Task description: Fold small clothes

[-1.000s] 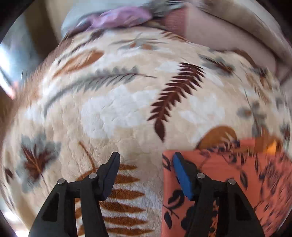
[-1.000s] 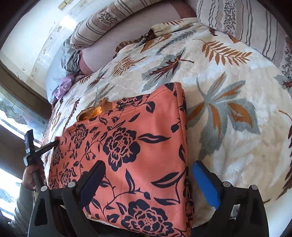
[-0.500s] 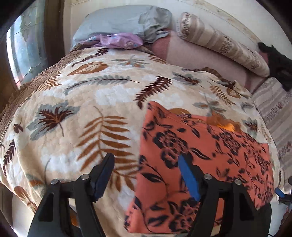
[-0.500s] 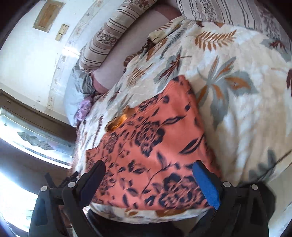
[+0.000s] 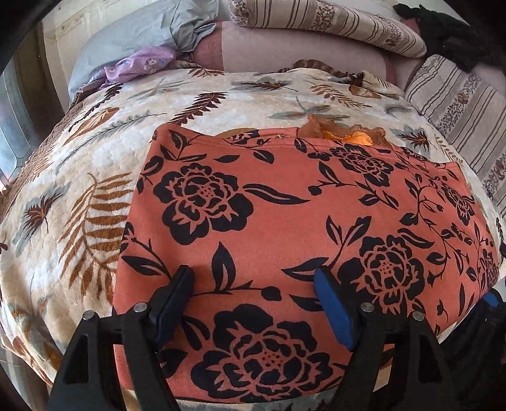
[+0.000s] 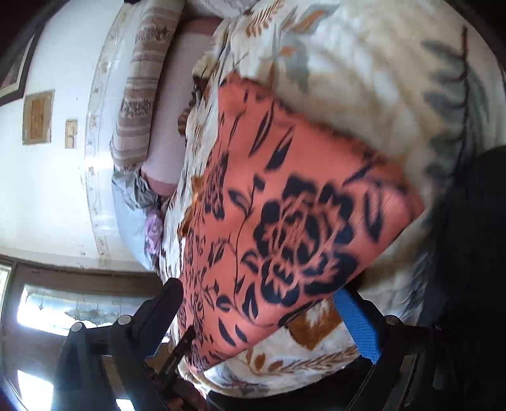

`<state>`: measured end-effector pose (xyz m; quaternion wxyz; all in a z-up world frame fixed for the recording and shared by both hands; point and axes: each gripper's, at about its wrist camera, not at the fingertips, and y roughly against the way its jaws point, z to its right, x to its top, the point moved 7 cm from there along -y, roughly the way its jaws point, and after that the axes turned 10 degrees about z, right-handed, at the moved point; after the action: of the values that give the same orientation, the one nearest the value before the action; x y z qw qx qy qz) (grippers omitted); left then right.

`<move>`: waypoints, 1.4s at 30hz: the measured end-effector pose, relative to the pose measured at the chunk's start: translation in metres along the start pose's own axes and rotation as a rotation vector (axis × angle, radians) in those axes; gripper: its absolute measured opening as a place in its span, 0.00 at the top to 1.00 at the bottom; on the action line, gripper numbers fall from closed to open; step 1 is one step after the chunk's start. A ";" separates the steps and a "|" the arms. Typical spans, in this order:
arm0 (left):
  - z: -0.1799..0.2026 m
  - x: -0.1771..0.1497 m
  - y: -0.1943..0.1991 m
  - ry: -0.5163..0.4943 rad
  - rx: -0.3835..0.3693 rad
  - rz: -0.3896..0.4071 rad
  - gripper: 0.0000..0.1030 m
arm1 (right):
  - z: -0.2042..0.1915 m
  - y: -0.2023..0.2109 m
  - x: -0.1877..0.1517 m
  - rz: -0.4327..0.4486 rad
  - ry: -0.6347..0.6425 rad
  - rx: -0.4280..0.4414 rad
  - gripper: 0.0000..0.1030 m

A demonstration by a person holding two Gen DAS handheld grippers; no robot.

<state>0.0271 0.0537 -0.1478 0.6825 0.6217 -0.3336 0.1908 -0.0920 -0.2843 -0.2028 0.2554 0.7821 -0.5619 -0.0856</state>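
Both claws at the garment's near edge

The floral orange garment [image 5: 284, 221] lies flat on the bed [image 5: 79, 189]; left claw [image 5: 253, 284] gapes above its six-o'clock hem, right claw [image 6: 257, 303] closing astride a corner, likely for folding.

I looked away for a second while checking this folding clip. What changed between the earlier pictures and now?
The left gripper swept from the leaf-print blanket across onto the orange floral garment, jaws spread over it, gripping nothing. The right gripper rolled and dropped to the garment's near corner, its jaws closing around that corner. The garment stayed flat in place; pillows unchanged.
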 end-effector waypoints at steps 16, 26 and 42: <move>0.001 0.006 -0.001 -0.013 0.032 -0.054 0.22 | -0.008 0.061 0.045 0.071 0.285 -0.221 0.27; 0.041 0.026 0.021 -0.027 -0.047 0.038 0.22 | -0.075 -0.023 0.101 -0.043 0.455 -0.037 0.12; 0.031 0.012 -0.009 0.013 -0.012 -0.030 0.16 | -0.036 -0.017 0.131 0.010 0.351 -0.170 0.24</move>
<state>0.0345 0.0201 -0.1461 0.6911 0.6213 -0.3209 0.1826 -0.0162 -0.3897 -0.1608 0.4150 0.7578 -0.5034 0.0065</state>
